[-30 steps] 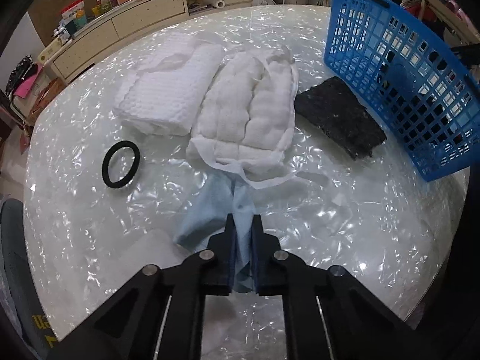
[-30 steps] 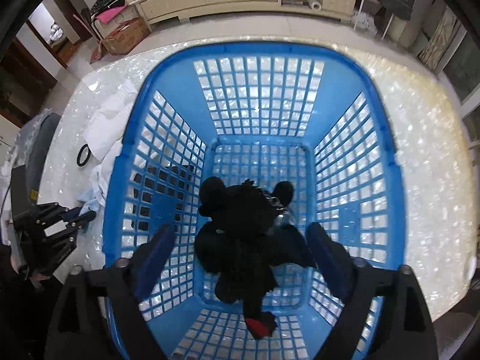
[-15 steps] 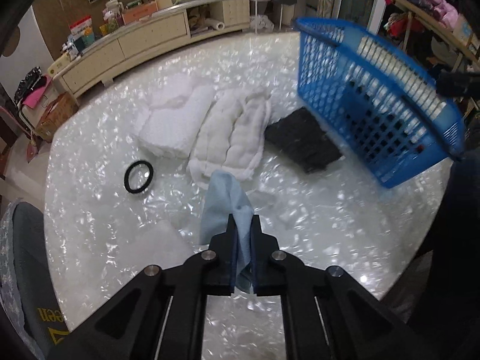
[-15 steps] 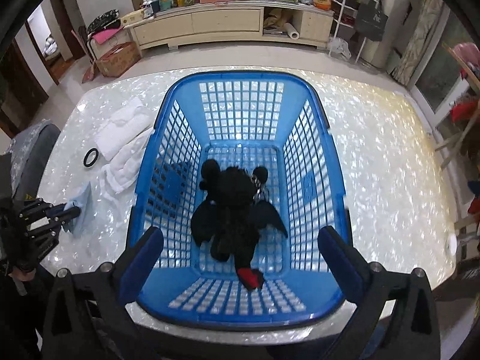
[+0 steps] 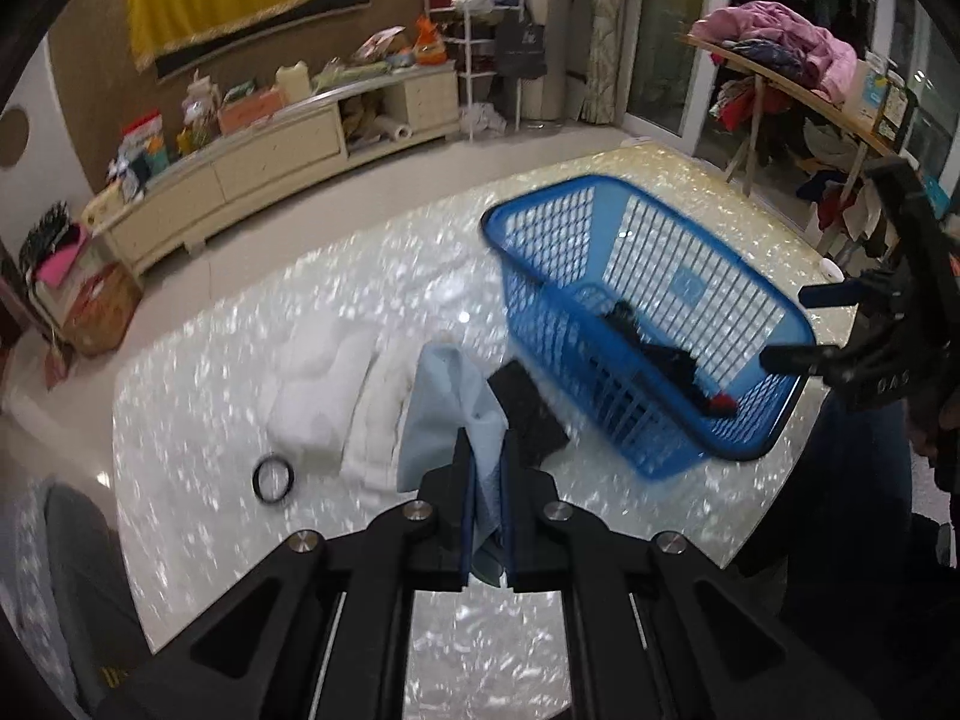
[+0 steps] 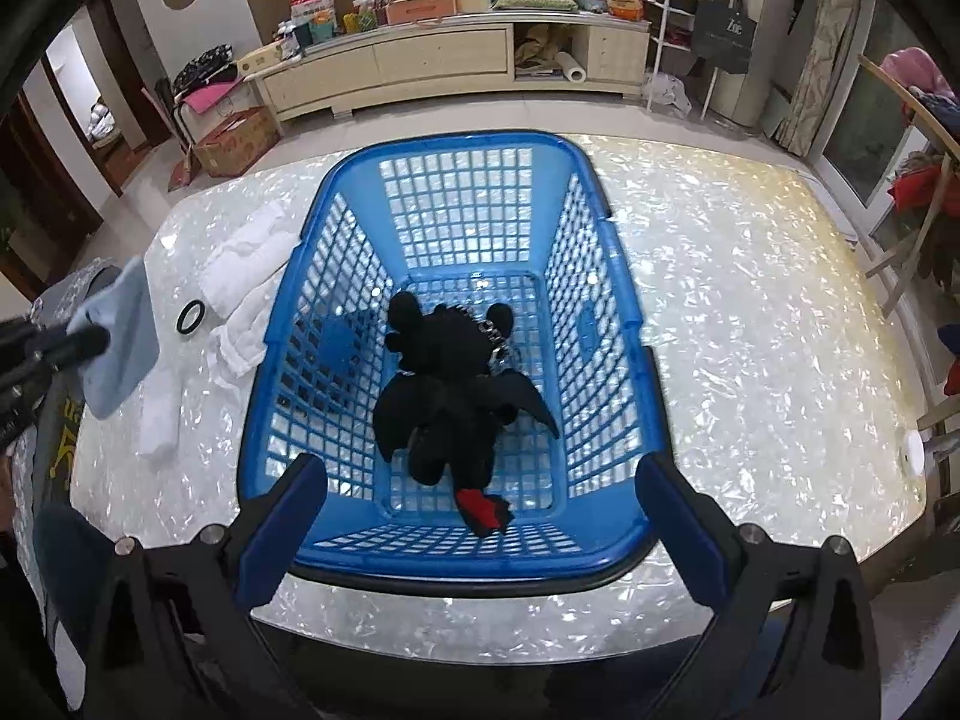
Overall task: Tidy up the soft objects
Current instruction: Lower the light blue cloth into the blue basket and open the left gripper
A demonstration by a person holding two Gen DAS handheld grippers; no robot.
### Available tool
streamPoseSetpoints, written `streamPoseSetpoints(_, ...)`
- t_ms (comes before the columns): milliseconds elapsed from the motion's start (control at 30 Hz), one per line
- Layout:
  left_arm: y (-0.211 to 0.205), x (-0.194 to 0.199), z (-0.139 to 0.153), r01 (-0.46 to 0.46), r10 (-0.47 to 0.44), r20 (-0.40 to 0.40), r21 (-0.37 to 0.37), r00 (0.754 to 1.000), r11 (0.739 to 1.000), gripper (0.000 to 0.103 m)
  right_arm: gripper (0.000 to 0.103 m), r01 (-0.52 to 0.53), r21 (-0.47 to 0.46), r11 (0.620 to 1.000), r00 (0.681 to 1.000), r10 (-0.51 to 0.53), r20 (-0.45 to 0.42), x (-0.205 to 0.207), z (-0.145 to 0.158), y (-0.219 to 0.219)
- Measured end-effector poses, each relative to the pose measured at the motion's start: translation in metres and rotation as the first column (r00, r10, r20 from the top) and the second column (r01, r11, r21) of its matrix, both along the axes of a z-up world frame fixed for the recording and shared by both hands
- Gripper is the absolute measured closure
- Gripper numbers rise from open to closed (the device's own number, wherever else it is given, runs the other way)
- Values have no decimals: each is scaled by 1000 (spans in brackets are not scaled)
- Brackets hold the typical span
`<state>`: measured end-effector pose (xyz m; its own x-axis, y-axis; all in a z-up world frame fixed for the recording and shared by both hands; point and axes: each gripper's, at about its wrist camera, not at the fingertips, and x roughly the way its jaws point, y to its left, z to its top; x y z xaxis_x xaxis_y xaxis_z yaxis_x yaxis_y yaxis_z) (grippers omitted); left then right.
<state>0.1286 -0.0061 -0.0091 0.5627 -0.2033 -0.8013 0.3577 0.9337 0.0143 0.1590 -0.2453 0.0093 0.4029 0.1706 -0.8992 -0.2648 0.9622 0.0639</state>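
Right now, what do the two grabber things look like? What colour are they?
Both are black and angular, with triangle-shaped cutouts and round silver bolts. The left gripper has thin, flat dark-blue pads. The right gripper has wider blue pads on its fingers. No cables or sleeves show.

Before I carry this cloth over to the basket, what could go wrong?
The left gripper pinches only one edge of the light blue cloth, so it could slip free mid-carry. The hanging part may drag over the white folded towels or catch the blue plastic basket rim. The open right gripper hangs over the basket's near edge, perhaps blocking the drop.
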Motion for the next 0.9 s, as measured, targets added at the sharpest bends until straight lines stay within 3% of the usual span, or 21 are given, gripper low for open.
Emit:
streamPoseSetpoints(267, -50, 37, 20, 94, -95, 33, 42, 995, 995, 97, 0, 35, 17, 999, 999, -35, 0, 12, -6, -20)
streamPoseSetpoints(433, -86, 64, 15, 148, -150, 29, 66, 988, 987, 97, 0, 55, 20, 998, 998, -55, -6, 17, -12, -28)
streamPoseSetpoints(900, -159, 139, -45, 226, -219, -65, 133, 973, 965, 97, 0, 112, 41, 993, 993, -110, -32, 45, -35, -53)
